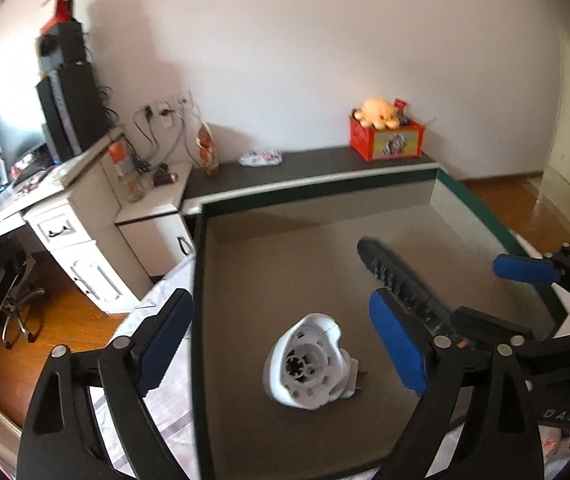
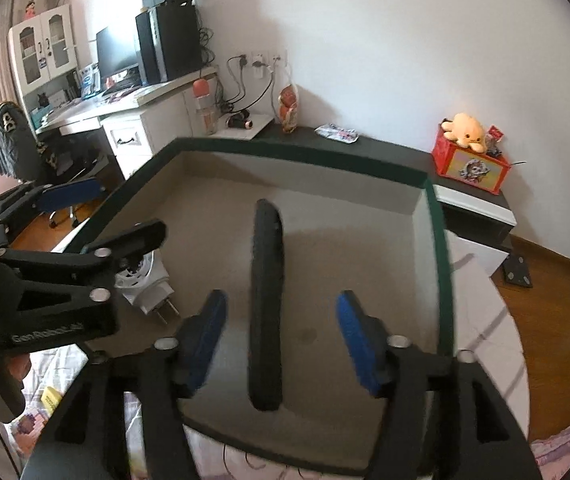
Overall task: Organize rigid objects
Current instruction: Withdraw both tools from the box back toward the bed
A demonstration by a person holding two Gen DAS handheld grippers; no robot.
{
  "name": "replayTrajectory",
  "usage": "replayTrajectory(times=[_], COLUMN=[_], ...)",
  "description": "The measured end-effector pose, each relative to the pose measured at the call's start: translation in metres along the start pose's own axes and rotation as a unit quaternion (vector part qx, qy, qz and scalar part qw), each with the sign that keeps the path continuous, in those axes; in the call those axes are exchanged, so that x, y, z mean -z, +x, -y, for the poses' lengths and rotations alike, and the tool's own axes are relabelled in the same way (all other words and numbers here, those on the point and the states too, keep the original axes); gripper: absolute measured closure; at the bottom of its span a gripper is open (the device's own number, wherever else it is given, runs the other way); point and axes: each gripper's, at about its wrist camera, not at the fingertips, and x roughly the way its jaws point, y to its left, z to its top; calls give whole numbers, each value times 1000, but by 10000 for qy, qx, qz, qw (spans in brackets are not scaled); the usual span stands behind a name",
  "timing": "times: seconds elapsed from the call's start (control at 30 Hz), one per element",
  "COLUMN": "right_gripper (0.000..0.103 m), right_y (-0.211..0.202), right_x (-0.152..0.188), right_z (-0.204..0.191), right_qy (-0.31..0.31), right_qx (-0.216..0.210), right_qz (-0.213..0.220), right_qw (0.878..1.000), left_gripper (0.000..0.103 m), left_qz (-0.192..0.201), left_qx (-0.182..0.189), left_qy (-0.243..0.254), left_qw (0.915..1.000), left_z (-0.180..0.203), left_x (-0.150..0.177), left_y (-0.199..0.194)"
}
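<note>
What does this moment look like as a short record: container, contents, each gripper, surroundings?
container: open box with green rim, beige floor
contents: white plug adapter and black remote, both lying on the box floor, apart
left gripper: open, astride the adapter, pads clear of it
right gripper: open, astride the remote, pads not touching it
surroundings: dark shelf behind the box with a red toy box; white desk to the left
</note>
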Motion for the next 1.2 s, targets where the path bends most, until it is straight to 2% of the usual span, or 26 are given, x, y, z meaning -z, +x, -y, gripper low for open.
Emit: replayTrajectory(times=[0.03, 0.1, 0.33, 0.4, 0.43, 0.47, 0.53, 0.73, 0.93, 1.2], right_gripper=[35, 21, 18, 12, 3, 0, 0, 0, 0, 0], right_y=[-7, -24, -98, -120, -132, -143, -167, -218, -262, -294], right_x=[0, 1, 11, 19, 24, 30, 44, 84, 128, 162], right_z=[0, -2, -17, -23, -26, -30, -38, -57, -70, -82], right_qy=[7, 21, -7, 44, 69, 87, 89, 179, 344, 416], right_qx=[9, 60, 306, 423, 477, 549, 684, 995, 1113, 1172], right_qz=[85, 201, 894, 1135, 1257, 1372, 1613, 1945, 2208, 2316], right_qw=[10000, 9998, 9955, 9926, 9909, 9890, 9845, 9757, 9683, 9648], left_gripper=[7, 4, 0, 0, 0, 0, 0, 0, 0, 0], left_qz=[101, 267, 969, 1128, 1218, 1284, 1439, 1640, 1741, 1786], left_qx=[-18, -87, -369, -456, -492, -498, -518, -693, -785, -792], left_qy=[-15, -69, -293, -309, -314, -323, -366, -409, -450, -347], left_qw=[9999, 9996, 9942, 9921, 9908, 9899, 9876, 9832, 9806, 9801], left_z=[-1, -4, -13, -14, -13, -12, -9, -3, 3, 11], left_x=[1, 3, 17, 25, 30, 36, 48, 87, 122, 149], left_y=[-11, -29, -119, -144, -158, -171, -197, -255, -295, -328])
